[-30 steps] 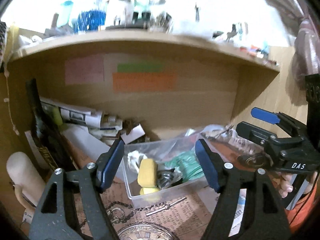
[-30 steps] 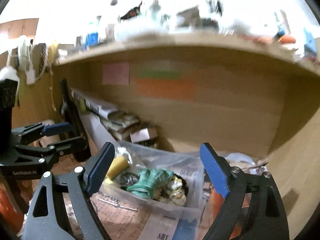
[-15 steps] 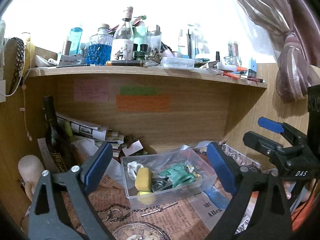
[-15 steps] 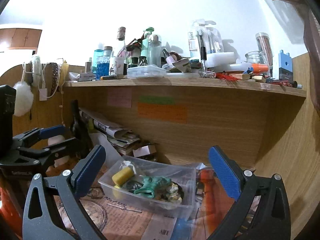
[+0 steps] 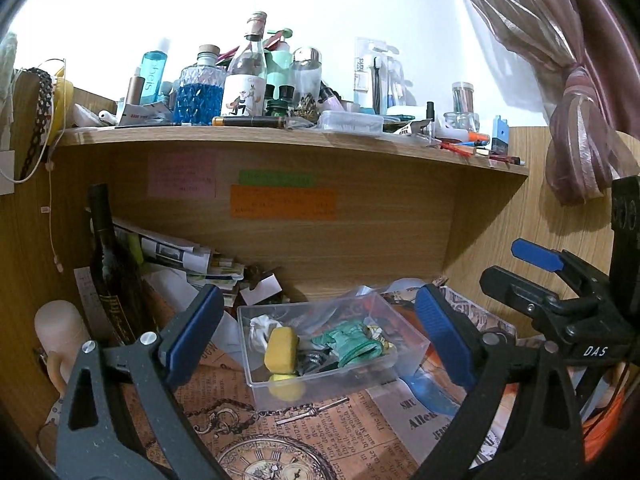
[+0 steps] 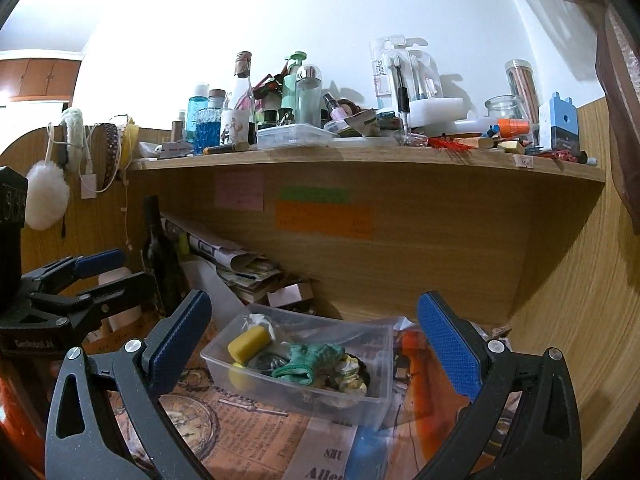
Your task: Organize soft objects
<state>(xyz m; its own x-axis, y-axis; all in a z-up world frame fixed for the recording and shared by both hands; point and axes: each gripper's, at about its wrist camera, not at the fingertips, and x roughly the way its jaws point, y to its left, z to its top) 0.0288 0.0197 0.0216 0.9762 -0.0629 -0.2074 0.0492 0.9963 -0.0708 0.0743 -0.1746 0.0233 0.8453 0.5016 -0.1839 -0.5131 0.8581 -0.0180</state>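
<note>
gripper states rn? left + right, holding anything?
Left gripper: open, holding nothing.
Right gripper: open, holding nothing.

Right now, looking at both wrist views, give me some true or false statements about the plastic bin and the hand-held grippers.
1. The yellow foam sponge lies inside the clear plastic bin. True.
2. The left hand-held gripper is shut on the green crumpled cloth. False: it is open and holds nothing.
3. The bin stands on the cluttered upper wooden shelf. False: it stands below, on vintage newspaper-print paper.
4. The right hand-held gripper is open. True.
5. A dark glass wine bottle stands left of the bin. True.
</note>
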